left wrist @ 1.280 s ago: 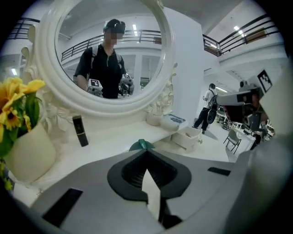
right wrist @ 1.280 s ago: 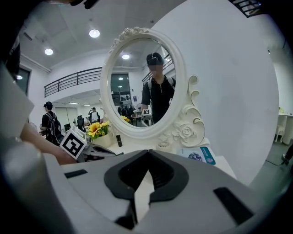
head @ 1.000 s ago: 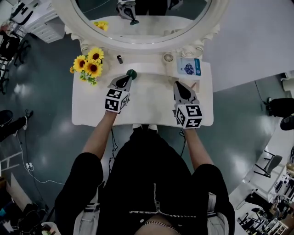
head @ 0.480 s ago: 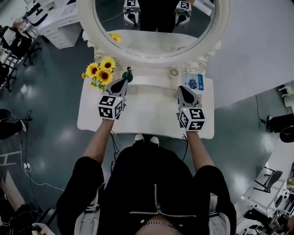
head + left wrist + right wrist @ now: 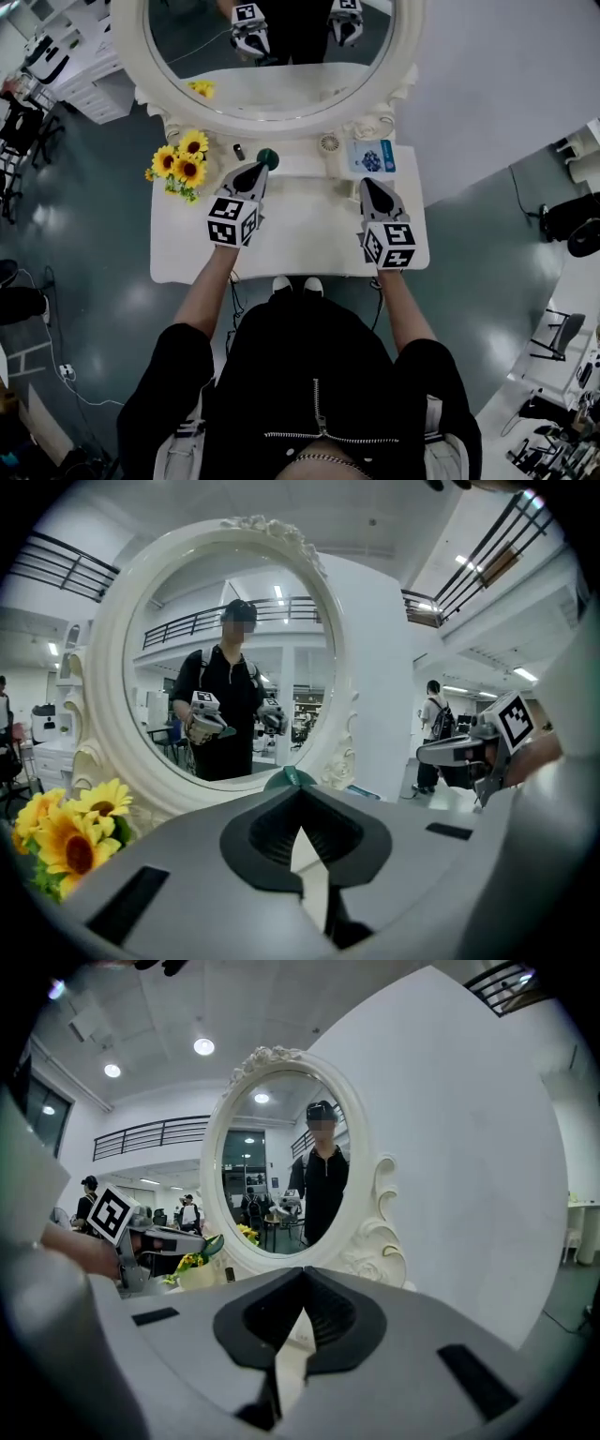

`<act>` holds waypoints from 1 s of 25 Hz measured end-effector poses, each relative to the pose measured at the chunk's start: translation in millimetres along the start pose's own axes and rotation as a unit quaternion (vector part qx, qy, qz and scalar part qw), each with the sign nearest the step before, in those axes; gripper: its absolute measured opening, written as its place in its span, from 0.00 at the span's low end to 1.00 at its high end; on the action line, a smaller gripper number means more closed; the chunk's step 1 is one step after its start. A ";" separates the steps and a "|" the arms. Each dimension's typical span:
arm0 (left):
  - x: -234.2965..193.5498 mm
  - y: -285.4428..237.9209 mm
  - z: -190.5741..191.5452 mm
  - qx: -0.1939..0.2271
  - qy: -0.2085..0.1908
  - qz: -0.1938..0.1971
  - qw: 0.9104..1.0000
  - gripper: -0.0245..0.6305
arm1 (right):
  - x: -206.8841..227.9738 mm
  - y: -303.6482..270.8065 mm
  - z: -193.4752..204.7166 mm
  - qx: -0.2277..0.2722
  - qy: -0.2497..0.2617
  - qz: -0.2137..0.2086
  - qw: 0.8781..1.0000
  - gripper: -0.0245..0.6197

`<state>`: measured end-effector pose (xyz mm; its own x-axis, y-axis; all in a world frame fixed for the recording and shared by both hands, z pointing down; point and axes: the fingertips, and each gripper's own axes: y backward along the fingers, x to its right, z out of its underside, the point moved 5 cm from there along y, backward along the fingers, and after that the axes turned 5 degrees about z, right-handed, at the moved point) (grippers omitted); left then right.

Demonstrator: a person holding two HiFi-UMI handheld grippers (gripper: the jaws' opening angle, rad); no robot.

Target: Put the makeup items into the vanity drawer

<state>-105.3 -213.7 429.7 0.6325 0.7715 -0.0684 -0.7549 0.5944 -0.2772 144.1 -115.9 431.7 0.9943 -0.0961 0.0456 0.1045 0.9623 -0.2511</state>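
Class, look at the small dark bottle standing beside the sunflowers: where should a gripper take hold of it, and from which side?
Probably its body, jaws level, coming from the front: the small dark bottle stands upright, with the sunflowers close on its left and the mirror frame behind.

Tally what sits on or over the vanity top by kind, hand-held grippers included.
Hand-held grippers: 2 (left hand-held gripper, right hand-held gripper)
Sunflower bunch: 1
Small dark tube: 1
Green item, held: 1
Round white item: 1
Blue-and-white packet: 1
Total: 7
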 end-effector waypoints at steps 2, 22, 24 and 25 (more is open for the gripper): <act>12.7 -16.8 -3.2 -0.001 -0.005 0.022 1.000 0.07 | 13.0 8.3 5.4 -0.003 -0.006 0.016 1.000 0.05; 165.5 -170.9 31.8 -0.096 -0.064 0.239 0.964 0.07 | 109.0 114.4 65.6 -0.032 -0.075 0.193 0.978 0.05; 177.6 -184.8 43.9 -0.114 -0.065 0.249 0.960 0.07 | 113.1 123.6 71.9 -0.038 -0.081 0.206 0.975 0.05; 182.8 -191.3 50.3 -0.123 -0.066 0.253 0.957 0.07 | 115.0 128.3 74.5 -0.041 -0.083 0.212 0.973 0.05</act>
<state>146.1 -174.9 518.4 0.1563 0.9783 -0.1363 -0.8850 0.0774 -0.4592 270.3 15.5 476.8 0.9324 0.3534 0.0762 -0.3054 0.8827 -0.3570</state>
